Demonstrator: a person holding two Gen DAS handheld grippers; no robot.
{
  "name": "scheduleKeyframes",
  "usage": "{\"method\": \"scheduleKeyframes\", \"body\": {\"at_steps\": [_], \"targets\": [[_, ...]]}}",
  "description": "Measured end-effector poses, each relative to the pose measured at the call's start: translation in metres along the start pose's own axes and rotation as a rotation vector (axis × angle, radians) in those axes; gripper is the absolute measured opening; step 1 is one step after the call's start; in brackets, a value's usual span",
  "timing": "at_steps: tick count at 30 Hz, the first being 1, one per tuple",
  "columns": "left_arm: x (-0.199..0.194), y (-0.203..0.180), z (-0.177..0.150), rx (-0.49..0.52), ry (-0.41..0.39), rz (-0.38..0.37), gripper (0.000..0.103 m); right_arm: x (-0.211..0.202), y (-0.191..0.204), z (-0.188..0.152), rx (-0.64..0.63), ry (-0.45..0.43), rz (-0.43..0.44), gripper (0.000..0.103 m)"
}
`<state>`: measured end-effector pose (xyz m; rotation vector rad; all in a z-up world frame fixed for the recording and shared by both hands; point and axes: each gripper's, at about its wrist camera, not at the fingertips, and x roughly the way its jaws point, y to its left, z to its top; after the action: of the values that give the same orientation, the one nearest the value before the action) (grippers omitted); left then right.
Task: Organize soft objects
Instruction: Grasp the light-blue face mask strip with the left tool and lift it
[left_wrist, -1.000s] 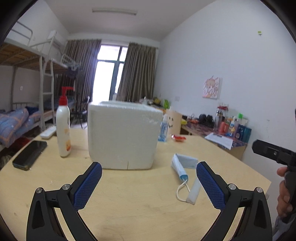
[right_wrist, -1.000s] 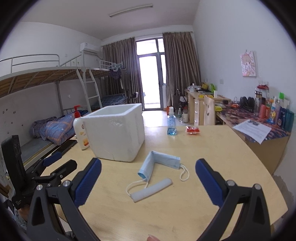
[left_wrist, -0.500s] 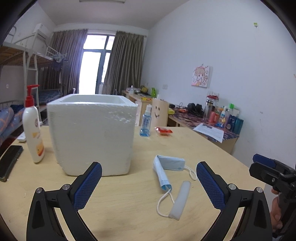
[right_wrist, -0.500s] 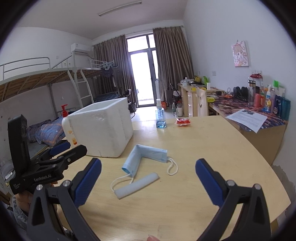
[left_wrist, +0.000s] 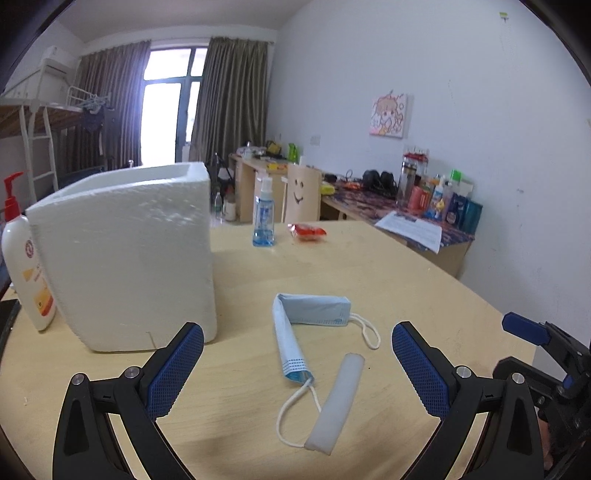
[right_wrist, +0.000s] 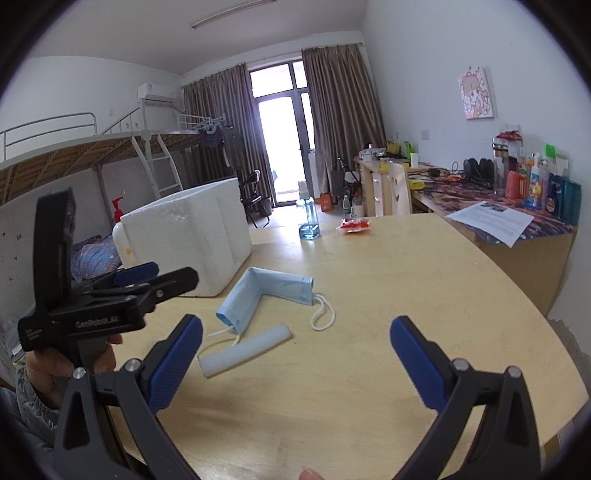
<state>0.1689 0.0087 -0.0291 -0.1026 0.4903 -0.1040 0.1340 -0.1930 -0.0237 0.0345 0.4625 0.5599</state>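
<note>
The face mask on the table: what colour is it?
Light blue, with white ear loops; the face mask shows best in the left wrist view.

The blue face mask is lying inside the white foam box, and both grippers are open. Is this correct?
Not quite. The face mask lies on the table, outside the foam box, as the left wrist view shows. Both the left gripper and the right gripper are open.

White walls; brown curtains (right_wrist: 340, 122) flank a bright glass door (right_wrist: 282, 136); bunk bed (right_wrist: 92, 147) left; cluttered desk (right_wrist: 498, 206) right.
</note>
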Motion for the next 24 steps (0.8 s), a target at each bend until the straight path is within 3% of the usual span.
{"method": "scheduleKeyframes", "body": {"at_steps": [5, 7, 15, 19, 24], "targets": [[0.02, -0.003, 0.004, 0.009, 0.043, 0.02, 0.1, 0.01, -0.009, -0.003, 0.014, 0.023, 0.03, 0.103], [0.028, -0.002, 0.004, -0.001, 0.07, 0.022, 0.094, 0.015, -0.011, -0.004, 0.014, 0.041, 0.035, 0.103], [0.053, 0.001, 0.01, -0.021, 0.153, 0.044, 0.084, 0.026, -0.014, -0.002, -0.013, 0.08, 0.068, 0.103], [0.071, 0.002, 0.012, -0.025, 0.22, 0.051, 0.071, 0.031, -0.014, -0.002, -0.018, 0.097, 0.086, 0.103], [0.082, 0.003, 0.013, -0.01, 0.253, 0.058, 0.063, 0.034, -0.012, -0.001, -0.028, 0.112, 0.087, 0.103]]}}
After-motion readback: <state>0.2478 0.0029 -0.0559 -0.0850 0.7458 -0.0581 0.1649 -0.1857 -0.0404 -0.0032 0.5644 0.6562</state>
